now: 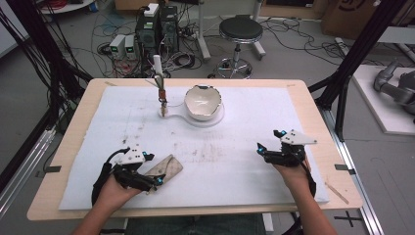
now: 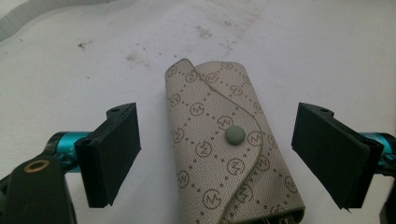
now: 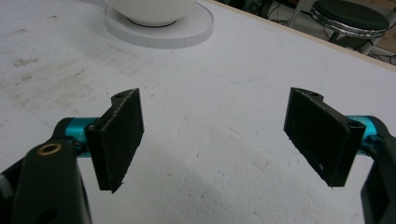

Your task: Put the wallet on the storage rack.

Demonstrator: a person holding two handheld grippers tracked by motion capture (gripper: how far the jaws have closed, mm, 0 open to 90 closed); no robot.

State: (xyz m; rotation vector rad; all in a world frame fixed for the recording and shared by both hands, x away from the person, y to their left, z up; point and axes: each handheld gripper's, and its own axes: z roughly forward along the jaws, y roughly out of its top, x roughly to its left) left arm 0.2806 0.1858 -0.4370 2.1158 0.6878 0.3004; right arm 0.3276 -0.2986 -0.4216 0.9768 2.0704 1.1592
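Jaws of the left gripper [image 2: 217, 154] stand apart around a beige pouch [image 2: 229, 149], not touching; right gripper [image 3: 212, 140] gapes over bare white mat [image 3: 224, 186].

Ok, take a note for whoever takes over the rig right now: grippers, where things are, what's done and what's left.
Left gripper: open, jaws either side of the patterned key pouch, not touching it.
Right gripper: open, nothing between its jaws, over bare white mat.
Pouch lies flat near the mat's front left, flap snapped shut.
White bowl sits on its round base at the back, a stand beside it.
Done: left gripper lined up on the pouch.
Left: probably close on the pouch and lift it.
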